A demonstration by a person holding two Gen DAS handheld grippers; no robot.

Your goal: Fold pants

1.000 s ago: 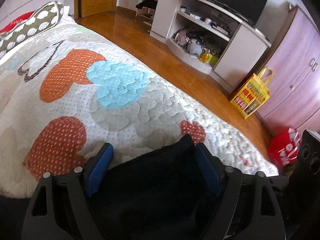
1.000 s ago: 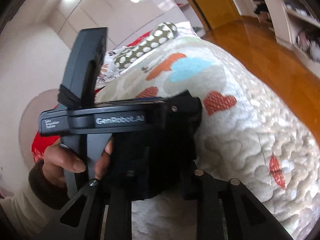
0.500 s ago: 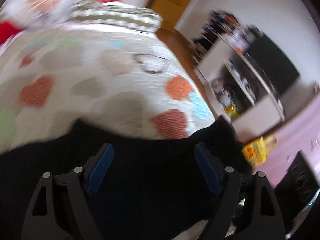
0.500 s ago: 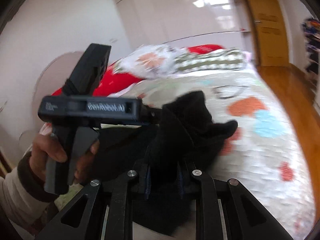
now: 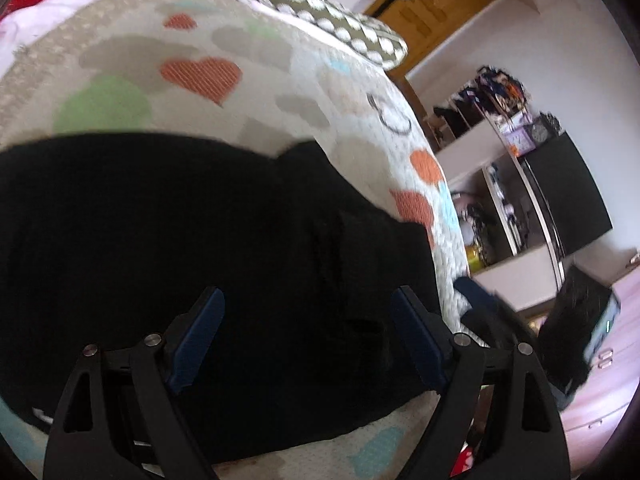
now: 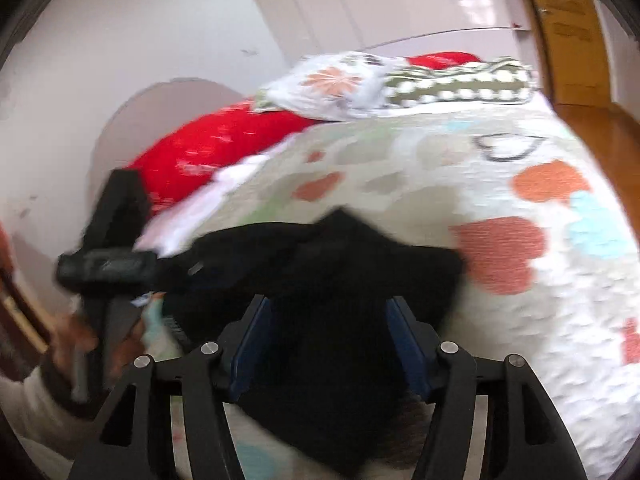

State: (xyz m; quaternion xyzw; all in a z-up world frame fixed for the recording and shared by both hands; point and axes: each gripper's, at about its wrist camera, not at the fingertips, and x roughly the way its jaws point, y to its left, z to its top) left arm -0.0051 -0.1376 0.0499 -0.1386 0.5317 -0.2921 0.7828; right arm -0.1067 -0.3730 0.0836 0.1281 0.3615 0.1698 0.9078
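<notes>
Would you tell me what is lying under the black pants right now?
The black pants lie spread on the heart-patterned quilt, visible around their edges. Whatever lies beneath the cloth itself is covered and cannot be seen.

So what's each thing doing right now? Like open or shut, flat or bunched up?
Left gripper: open, jaws wide over the cloth.
Right gripper: open, cloth between the fingers.
Black pants: lying on the bed, spread but rumpled.
Heart quilt: spread over the bed.
Polka-dot pillow: lying at the head of the bed.
Wooden door: looks shut.
</notes>
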